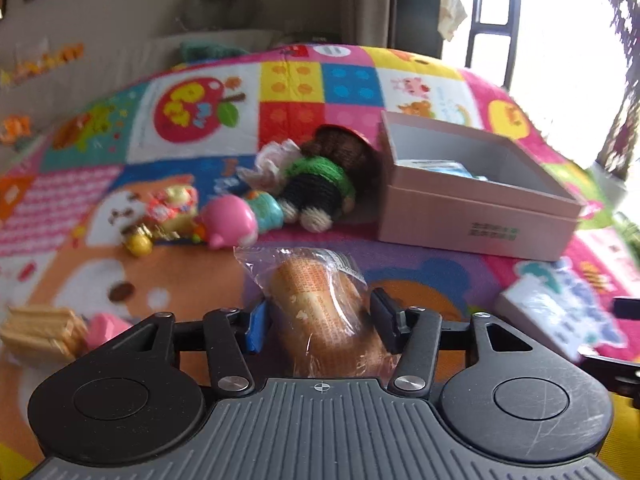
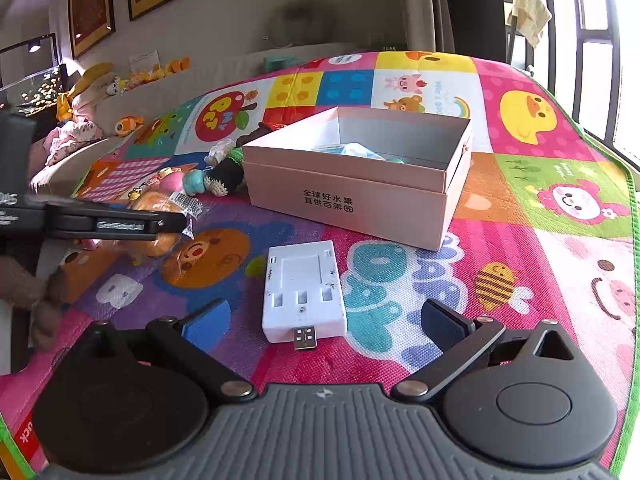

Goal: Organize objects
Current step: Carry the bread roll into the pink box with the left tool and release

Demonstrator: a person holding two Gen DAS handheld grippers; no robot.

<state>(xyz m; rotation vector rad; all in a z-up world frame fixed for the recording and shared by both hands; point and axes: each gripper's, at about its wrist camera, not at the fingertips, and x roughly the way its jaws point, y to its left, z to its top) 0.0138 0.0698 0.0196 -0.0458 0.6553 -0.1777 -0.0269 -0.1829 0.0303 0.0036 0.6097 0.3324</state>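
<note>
My left gripper (image 1: 320, 314) is shut on a plastic-wrapped bread roll (image 1: 320, 300) and holds it above the play mat; it also shows in the right wrist view (image 2: 160, 224). An open pink cardboard box (image 1: 476, 212) stands ahead to the right, with a blue packet inside; it also shows in the right wrist view (image 2: 360, 196). My right gripper (image 2: 324, 320) is open, its fingers on either side of a white USB charger (image 2: 304, 292) lying on the mat. A knitted doll (image 1: 320, 176) lies against the box's left side.
Small toys lie left of the doll: a pink pig (image 1: 232, 220), a teal toy (image 1: 266, 208), a yellow figure (image 1: 138, 242). Wafer biscuits (image 1: 40, 334) sit at the near left. A sofa with plush toys (image 2: 92, 92) borders the mat's far left.
</note>
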